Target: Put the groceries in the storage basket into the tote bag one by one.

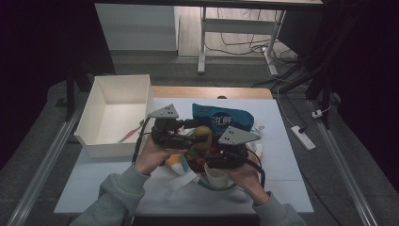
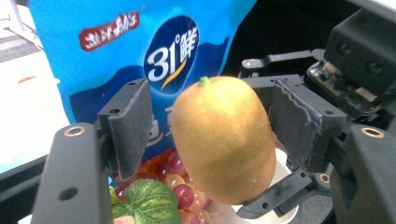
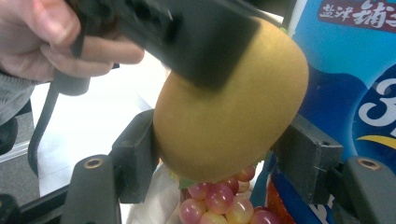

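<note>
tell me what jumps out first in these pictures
A brown kiwi sits between both grippers at the table's middle: the right gripper is clamped on it, while the left gripper stands open around it. Behind it lies a bright blue snack bag, with grapes underneath.

My left gripper [image 1: 195, 126] and right gripper [image 1: 207, 148] meet close together above the middle of the surface, forearms coming in low in grey sleeves. My right jaws press on both sides of what they hold; my left jaws stand apart around it.
</note>
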### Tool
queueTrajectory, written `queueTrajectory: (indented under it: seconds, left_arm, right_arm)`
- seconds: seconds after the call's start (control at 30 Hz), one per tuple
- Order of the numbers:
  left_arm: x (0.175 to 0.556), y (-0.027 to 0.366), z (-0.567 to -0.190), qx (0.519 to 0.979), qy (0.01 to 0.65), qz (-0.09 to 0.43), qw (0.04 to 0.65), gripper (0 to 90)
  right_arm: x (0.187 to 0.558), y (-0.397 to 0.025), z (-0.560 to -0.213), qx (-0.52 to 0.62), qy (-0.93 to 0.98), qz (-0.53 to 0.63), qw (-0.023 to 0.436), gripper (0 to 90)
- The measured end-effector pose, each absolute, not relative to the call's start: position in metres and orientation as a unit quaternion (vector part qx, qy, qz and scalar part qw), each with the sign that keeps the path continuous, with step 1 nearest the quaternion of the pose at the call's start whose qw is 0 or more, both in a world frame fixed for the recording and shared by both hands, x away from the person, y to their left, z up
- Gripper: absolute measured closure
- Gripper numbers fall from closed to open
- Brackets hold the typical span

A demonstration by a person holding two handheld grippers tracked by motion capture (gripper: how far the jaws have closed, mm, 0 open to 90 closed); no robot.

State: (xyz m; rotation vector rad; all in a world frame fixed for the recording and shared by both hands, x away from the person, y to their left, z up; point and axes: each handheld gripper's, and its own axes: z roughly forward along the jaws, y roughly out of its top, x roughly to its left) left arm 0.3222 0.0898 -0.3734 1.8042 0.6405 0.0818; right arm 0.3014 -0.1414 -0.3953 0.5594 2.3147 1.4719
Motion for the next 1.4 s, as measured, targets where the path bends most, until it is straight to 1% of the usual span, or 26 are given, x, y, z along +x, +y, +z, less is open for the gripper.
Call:
queueTrajectory:
  seconds: [0.27, 0.57, 0.83, 1.0, 1.17, 1.4]
  left_arm:
    - [0.319, 0.118, -0.37, 0.757, 0.286, 0.044, 0.585, 27.9]
    - [0.32, 0.148, -0.387, 0.765, 0.321, 0.048, 0.557, 27.8]
    - [0.32, 0.169, -0.402, 0.768, 0.348, 0.051, 0.536, 28.1]
    - [0.322, 0.178, -0.406, 0.765, 0.36, 0.06, 0.53, 28.4]
    - [0.325, 0.184, -0.411, 0.765, 0.371, 0.065, 0.522, 28.5]
    - [0.327, 0.187, -0.415, 0.765, 0.377, 0.066, 0.517, 28.6]
  right_arm:
    - [0.3, -0.168, -0.395, 0.207, 0.81, 0.518, 0.182, 33.8]
    - [0.294, -0.208, -0.399, 0.22, 0.815, 0.499, 0.196, 33.7]
    - [0.287, -0.25, -0.417, 0.254, 0.822, 0.466, 0.207, 33.6]
    - [0.293, -0.254, -0.43, 0.26, 0.84, 0.431, 0.203, 33.6]
    - [0.299, -0.249, -0.44, 0.259, 0.857, 0.405, 0.186, 33.5]
    - [0.304, -0.24, -0.445, 0.256, 0.866, 0.391, 0.18, 32.9]
